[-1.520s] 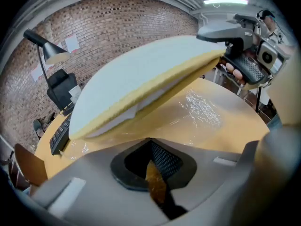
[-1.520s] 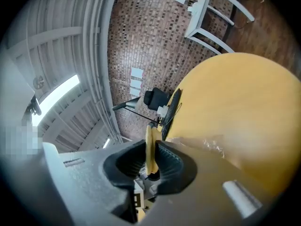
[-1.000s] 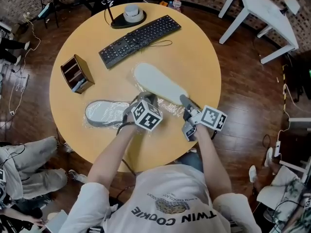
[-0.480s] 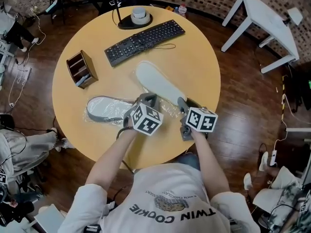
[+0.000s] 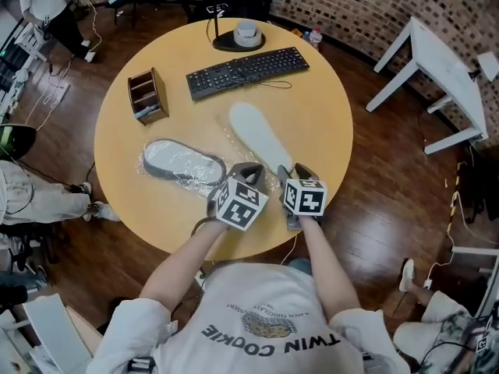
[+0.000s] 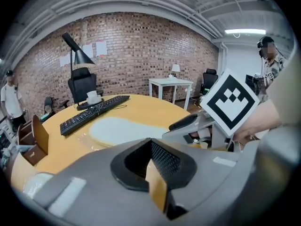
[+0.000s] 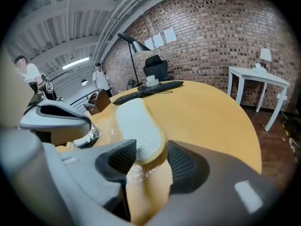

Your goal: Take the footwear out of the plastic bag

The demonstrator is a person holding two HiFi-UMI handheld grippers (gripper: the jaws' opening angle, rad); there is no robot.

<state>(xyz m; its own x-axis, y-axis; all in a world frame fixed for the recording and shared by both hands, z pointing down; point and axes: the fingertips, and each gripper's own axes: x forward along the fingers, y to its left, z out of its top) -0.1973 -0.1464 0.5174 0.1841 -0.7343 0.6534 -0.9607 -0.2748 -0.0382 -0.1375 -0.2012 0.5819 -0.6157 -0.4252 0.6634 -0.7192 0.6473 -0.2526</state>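
A shoe point(image 5: 261, 135) lies sole up in the middle of the round table point(image 5: 320, 100), on clear crinkled plastic point(image 5: 234, 142). In the right gripper view its white sole point(image 7: 136, 121) runs away from me, and its near end sits between the jaws of my right gripper point(image 7: 150, 154). Those jaws are opening and stand wide, with a gap at the right pad. A second grey shoe point(image 5: 181, 162) lies to the left, wrapped in a plastic bag. My left gripper point(image 5: 248, 170) sits beside the right one point(image 5: 287, 171), its tips together point(image 6: 150, 142) with nothing seen between them.
A black keyboard point(image 5: 248, 72) and a lamp base point(image 5: 245, 36) stand at the table's far side. A brown desk organizer point(image 5: 148, 96) is at the far left. A white side table point(image 5: 448, 76) stands off to the right, and people sit at the left edge.
My right gripper has swung left and now sits close beside the left gripper, in line with the sole's near end. The left gripper and both shoes have stayed put.
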